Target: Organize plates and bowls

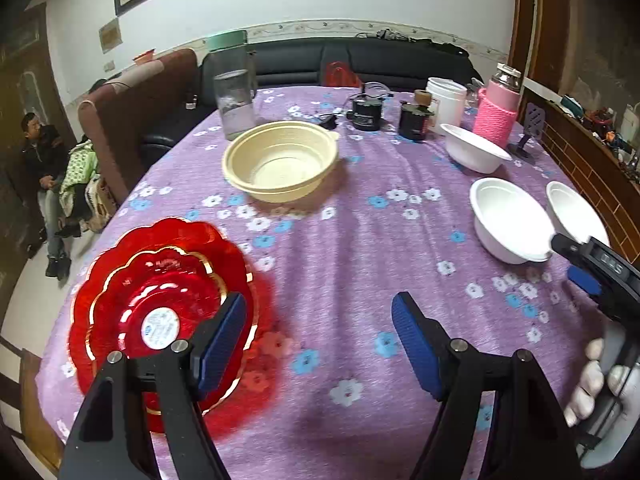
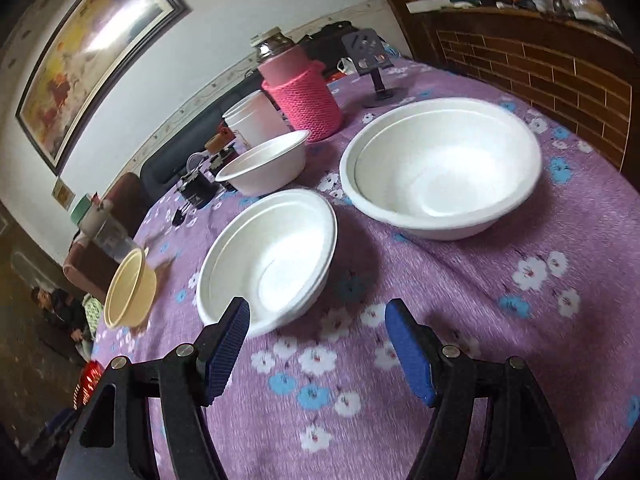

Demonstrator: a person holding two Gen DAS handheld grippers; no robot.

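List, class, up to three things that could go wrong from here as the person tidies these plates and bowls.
1. The right gripper is open beside the nearest white bowl; a finger could nudge the light bowl away instead of gripping it.
2. The red plates lie near the table edge and might be pushed off.
3. The clear jar behind the cream bowl could be knocked over.

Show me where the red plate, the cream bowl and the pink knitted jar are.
Red plate (image 1: 160, 300), left wrist view, on its inner ring.
Cream bowl (image 1: 280, 164), left wrist view, on its inside floor.
Pink knitted jar (image 2: 306, 100), right wrist view, on its knitted sleeve.
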